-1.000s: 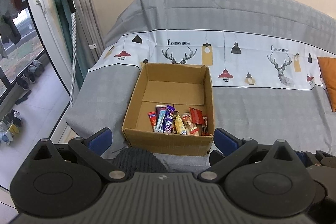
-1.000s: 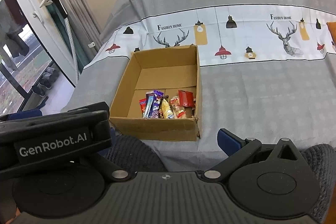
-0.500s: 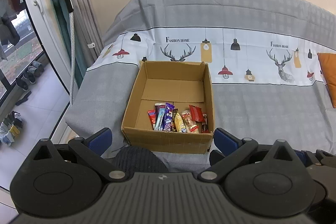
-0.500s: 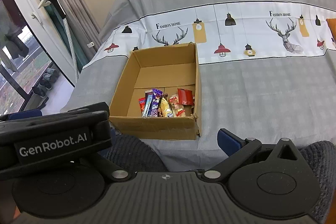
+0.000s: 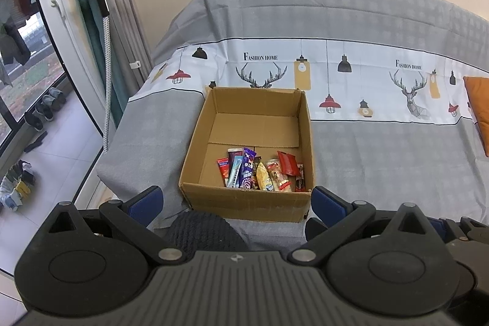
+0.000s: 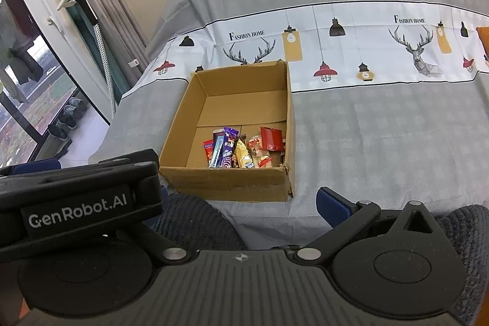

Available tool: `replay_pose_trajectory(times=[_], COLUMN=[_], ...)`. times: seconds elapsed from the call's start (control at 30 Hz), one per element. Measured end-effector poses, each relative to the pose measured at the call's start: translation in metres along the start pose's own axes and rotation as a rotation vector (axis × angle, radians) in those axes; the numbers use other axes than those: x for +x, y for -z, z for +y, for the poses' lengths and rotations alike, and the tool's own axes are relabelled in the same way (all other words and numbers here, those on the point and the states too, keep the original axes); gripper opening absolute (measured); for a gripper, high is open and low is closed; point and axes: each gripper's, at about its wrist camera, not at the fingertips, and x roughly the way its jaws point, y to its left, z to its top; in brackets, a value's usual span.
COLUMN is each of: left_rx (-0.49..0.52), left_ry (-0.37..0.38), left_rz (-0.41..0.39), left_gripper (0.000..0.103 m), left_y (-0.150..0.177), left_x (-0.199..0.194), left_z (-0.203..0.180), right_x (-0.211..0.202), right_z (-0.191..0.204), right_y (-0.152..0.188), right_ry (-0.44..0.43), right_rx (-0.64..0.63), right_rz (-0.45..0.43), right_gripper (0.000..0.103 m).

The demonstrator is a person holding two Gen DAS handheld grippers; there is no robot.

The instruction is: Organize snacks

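My left gripper (image 5: 235,199) is matt black plastic with ribbed housing, blue pads and shiny metal pivot pins, facing a rough brown cardboard box (image 5: 244,202) of glossy foil-wrapped snacks (image 5: 259,173) on a soft, matt printed cloth cover (image 5: 382,148), near dark knitted fabric (image 5: 201,229).

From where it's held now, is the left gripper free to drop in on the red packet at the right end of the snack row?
Probably yes. The left gripper is open and empty, the cardboard box has no lid, and the red packet lies on top of the row. It sits close to the right wall, so finger room looks tight there.
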Motion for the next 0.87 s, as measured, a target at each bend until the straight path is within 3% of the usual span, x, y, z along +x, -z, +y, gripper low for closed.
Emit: replay_pose_trajectory(times=[0.87], left_rx=[0.028], left_ry=[-0.002], left_rz=[0.033], left_gripper=[0.103], left_y=[0.002], left_x=[0.011], left_z=[-0.014], right_x=[0.009], right_z=[-0.009], right_y=[0.006], right_ry=[0.004], right_rx=[0.012], right_rz=[0.018], right_gripper=[0.102])
